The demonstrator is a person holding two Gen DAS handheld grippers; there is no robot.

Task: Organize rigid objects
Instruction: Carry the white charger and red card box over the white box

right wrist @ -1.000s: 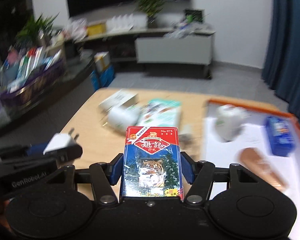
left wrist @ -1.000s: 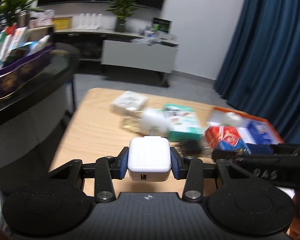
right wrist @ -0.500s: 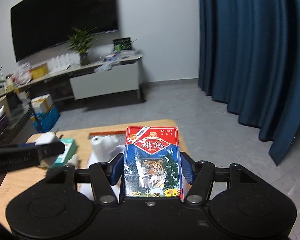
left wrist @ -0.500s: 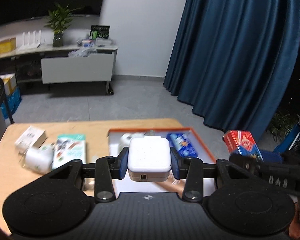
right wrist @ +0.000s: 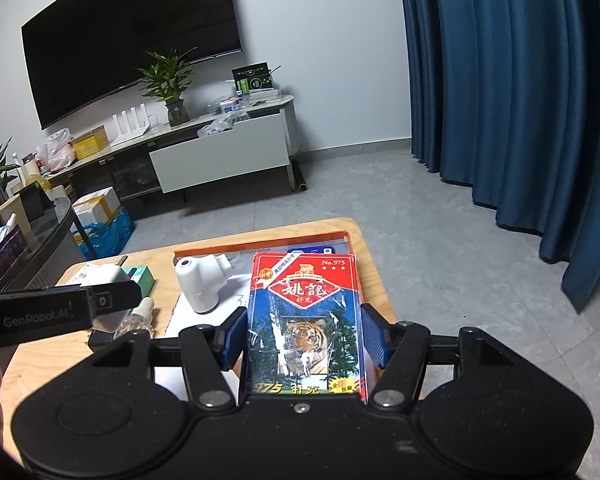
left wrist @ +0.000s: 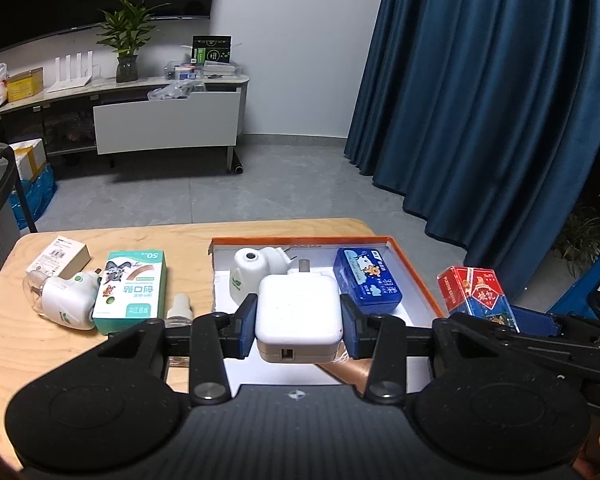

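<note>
Tongs on both sides are full: left tongs (left wrist: 299, 322) are clamping the white charger (left wrist: 298, 316), right tongs (right wrist: 303, 338) are squeezing the card box (right wrist: 306, 322) lengthwise. Orange tray (left wrist: 414, 270) is lying just ahead and below both, left one looking closer.

My two cameras record a dim indoor room under cool, bluish light. Both frames are sharp, with no motion blur. Fisheye distortion bends the curtain (left wrist: 480, 120) and the wall at the right edge, and the corners vignette to black. The charger (left wrist: 298, 312) at centre is bright, near overexposed. The TV (right wrist: 128, 44) at upper left shows only faint reflections. Shadows on the table (left wrist: 40, 344) are soft.
</note>
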